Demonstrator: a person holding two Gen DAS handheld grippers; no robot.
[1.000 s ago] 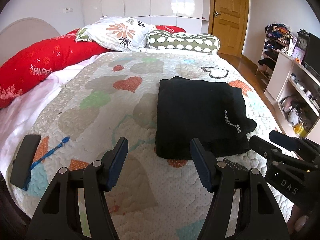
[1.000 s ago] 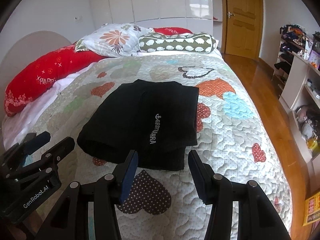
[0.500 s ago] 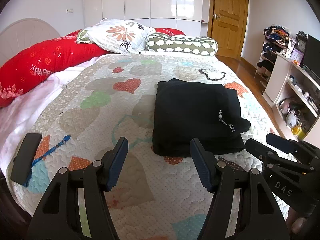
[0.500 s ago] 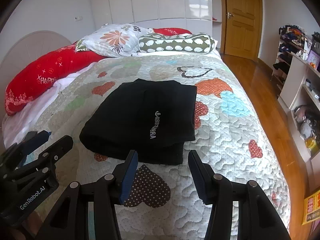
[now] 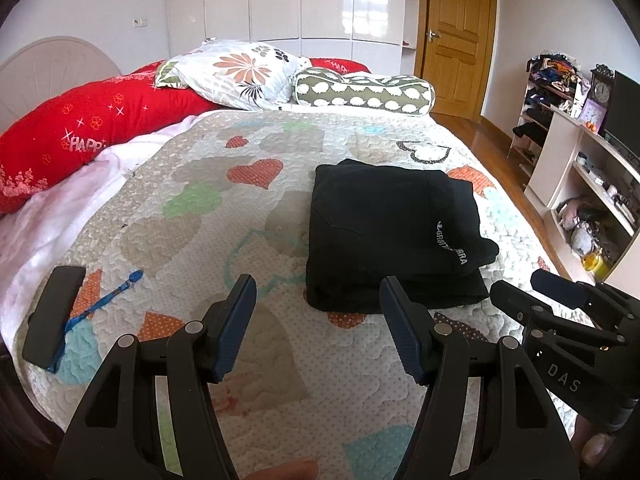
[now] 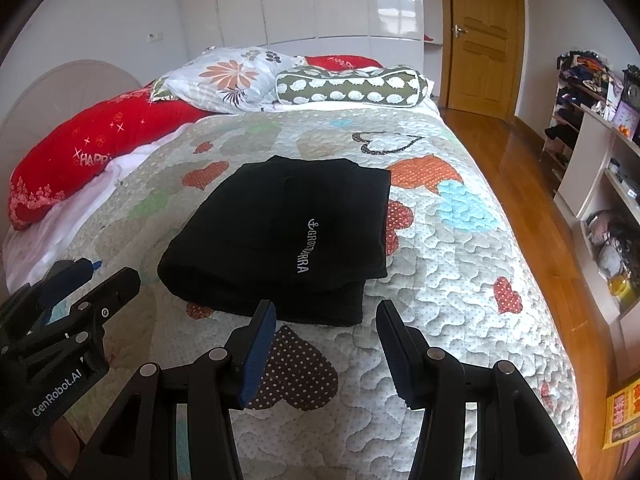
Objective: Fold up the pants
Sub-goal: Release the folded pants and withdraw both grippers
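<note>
The black pants [image 5: 388, 232] lie folded into a flat rectangle on the heart-patterned quilt [image 5: 224, 216], white lettering on top. They also show in the right wrist view [image 6: 288, 236]. My left gripper [image 5: 318, 304] is open and empty, held above the quilt just short of the pants' near edge. My right gripper [image 6: 326, 324] is open and empty, near the pants' front edge. Each gripper shows in the other's view: the right one [image 5: 560, 312] and the left one [image 6: 80, 300].
A black phone [image 5: 52, 316] and a blue toothbrush [image 5: 100, 304] lie at the quilt's left corner. Red duvet [image 5: 88, 128], floral pillow [image 5: 240, 72] and green bolster [image 5: 360, 92] sit at the head. Shelves [image 5: 592, 184] and wooden floor [image 6: 532, 208] lie right of the bed.
Both grippers have drawn back and up from the folded pants, which look smaller and farther. The pants have not moved and both grippers stay open.
</note>
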